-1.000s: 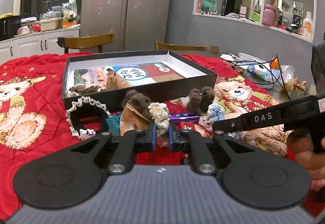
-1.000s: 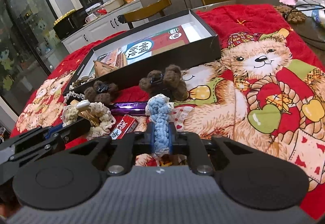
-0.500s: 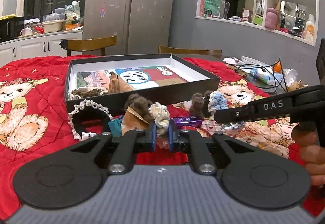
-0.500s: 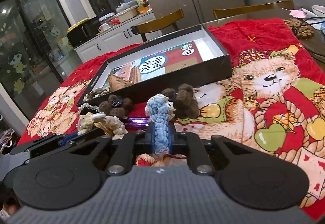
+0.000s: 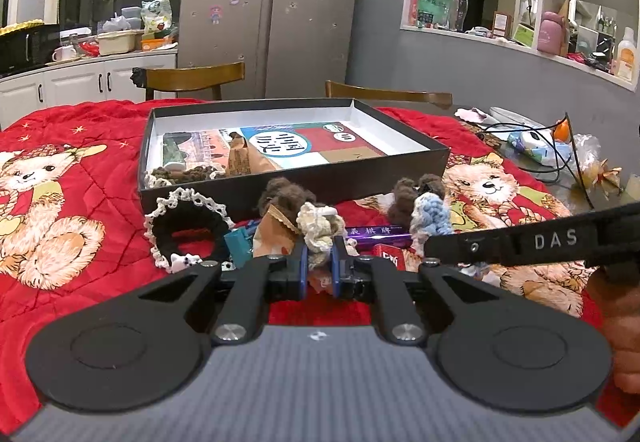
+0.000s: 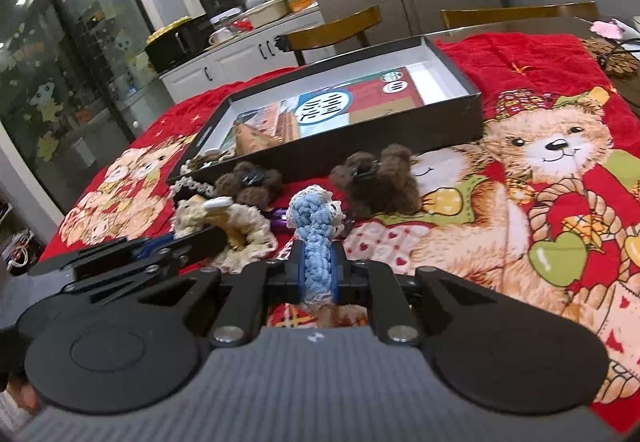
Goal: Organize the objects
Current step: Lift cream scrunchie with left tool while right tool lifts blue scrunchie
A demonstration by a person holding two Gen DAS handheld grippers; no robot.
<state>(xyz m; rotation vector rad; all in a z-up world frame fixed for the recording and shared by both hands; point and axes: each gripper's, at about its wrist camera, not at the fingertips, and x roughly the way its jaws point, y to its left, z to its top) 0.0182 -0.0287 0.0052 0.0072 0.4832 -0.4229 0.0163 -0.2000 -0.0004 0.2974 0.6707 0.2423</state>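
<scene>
My left gripper (image 5: 319, 266) is shut on a cream crocheted scrunchie (image 5: 320, 230), seen also in the right wrist view (image 6: 236, 226). My right gripper (image 6: 318, 274) is shut on a blue crocheted scrunchie (image 6: 314, 230) and holds it above the red cloth; it also shows in the left wrist view (image 5: 432, 215). The black shallow box (image 5: 288, 177) lies just beyond both, with printed cards and a few small items inside. Two brown fuzzy clips (image 6: 378, 177) (image 6: 250, 183), a black lace-edged scrunchie (image 5: 188, 222), a purple bar (image 5: 378, 232) and a red packet (image 5: 386, 262) lie in front of the box.
A red teddy-bear quilt (image 6: 560, 169) covers the table. Cables, a plate and wrappers (image 5: 536, 141) lie at the far right edge. Two wooden chairs (image 5: 192, 77) stand behind the table, with a fridge and shelves beyond.
My right gripper has lifted the blue scrunchie off the cloth and moved it a little toward the box. My left gripper stays shut on the cream scrunchie, slightly raised.
</scene>
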